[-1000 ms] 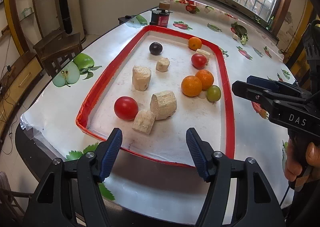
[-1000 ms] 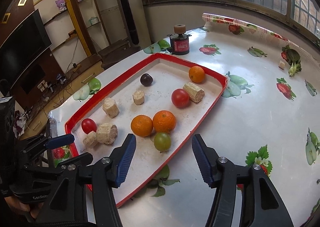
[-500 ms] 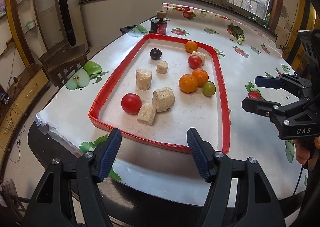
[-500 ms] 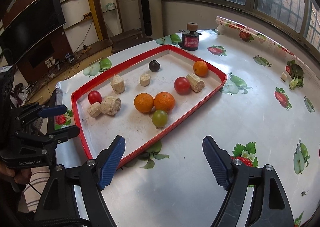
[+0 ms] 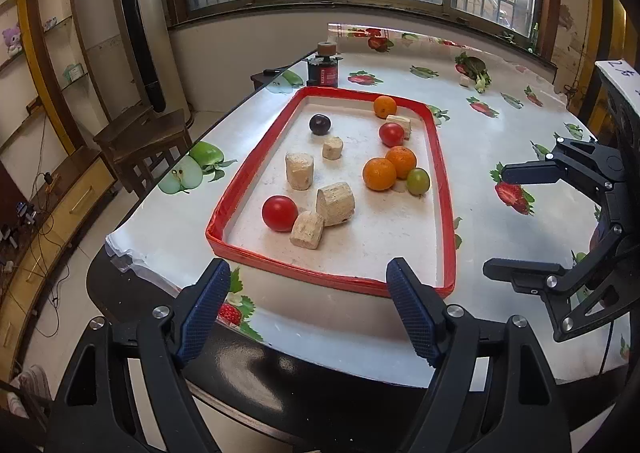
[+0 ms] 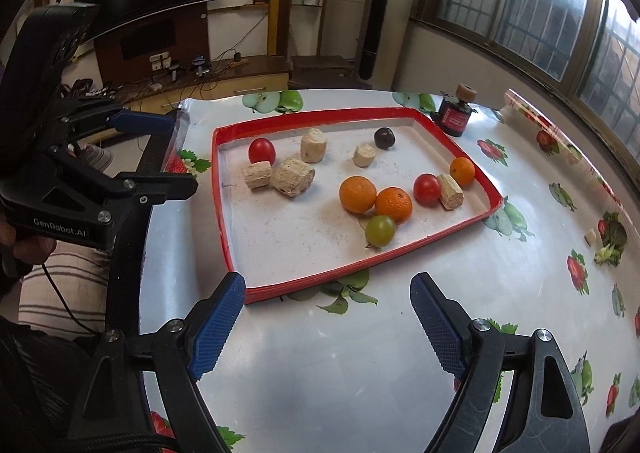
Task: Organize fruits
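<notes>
A red-rimmed tray (image 5: 328,277) holds two oranges (image 5: 379,174) side by side, a green tomato (image 5: 418,181) touching them, a third orange (image 5: 385,106), two red tomatoes (image 5: 280,213), a dark plum (image 5: 320,124) and several beige cork-like chunks (image 5: 335,204). My left gripper (image 5: 307,273) hovers short of the tray's near rim. Its jaws are opening with nothing between them. My right gripper (image 6: 328,285) hangs over the tablecloth beside the tray's long side. Its jaws are also opening and empty. Each gripper shows in the other's view: the right gripper (image 5: 498,223) and the left gripper (image 6: 180,155).
A dark jar with a cork lid (image 5: 322,69) stands beyond the tray's far corner. The table's edge (image 5: 168,281) runs just below my left gripper. A wooden chair (image 5: 144,141) stands left of the table. The glossy tablecloth (image 6: 480,293) carries printed fruit.
Both grippers have drawn back from the tray, so it looks smaller and farther off. Both pairs of jaws stand wider. The right view has rolled. The fruit has not moved.
</notes>
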`<state>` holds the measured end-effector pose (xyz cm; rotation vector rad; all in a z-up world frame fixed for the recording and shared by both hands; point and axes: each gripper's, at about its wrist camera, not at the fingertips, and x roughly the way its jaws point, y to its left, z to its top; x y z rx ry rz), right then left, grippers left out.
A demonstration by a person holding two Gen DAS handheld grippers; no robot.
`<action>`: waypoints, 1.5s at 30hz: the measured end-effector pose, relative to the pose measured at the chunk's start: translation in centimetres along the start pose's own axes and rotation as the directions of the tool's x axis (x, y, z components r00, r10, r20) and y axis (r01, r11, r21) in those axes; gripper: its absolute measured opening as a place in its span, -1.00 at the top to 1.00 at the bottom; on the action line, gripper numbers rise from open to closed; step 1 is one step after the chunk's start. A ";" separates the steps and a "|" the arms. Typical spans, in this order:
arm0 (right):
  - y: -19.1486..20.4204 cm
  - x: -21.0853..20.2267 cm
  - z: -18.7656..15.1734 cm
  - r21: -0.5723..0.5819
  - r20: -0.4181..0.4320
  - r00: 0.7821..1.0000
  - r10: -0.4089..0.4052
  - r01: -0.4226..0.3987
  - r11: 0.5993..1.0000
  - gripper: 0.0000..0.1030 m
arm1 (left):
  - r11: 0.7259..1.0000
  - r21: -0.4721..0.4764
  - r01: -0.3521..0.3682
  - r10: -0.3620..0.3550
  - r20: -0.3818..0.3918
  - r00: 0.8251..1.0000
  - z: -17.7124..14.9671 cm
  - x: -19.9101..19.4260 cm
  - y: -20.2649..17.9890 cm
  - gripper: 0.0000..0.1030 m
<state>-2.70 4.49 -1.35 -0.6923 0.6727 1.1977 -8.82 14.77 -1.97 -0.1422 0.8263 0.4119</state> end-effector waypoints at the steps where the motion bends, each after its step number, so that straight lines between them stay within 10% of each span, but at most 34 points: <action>1: 0.3 0.0 0.0 -0.017 -0.002 1.000 0.003 -0.003 1.000 -0.67 | 1.000 -0.001 -0.003 0.003 0.006 1.000 -0.1 -0.2 0.0 -0.56; 45: -1.6 -0.7 -1.1 0.086 0.066 0.998 0.017 -0.023 0.996 -0.72 | 1.000 -0.013 -0.012 0.013 0.086 0.996 0.2 -2.1 -0.5 -0.56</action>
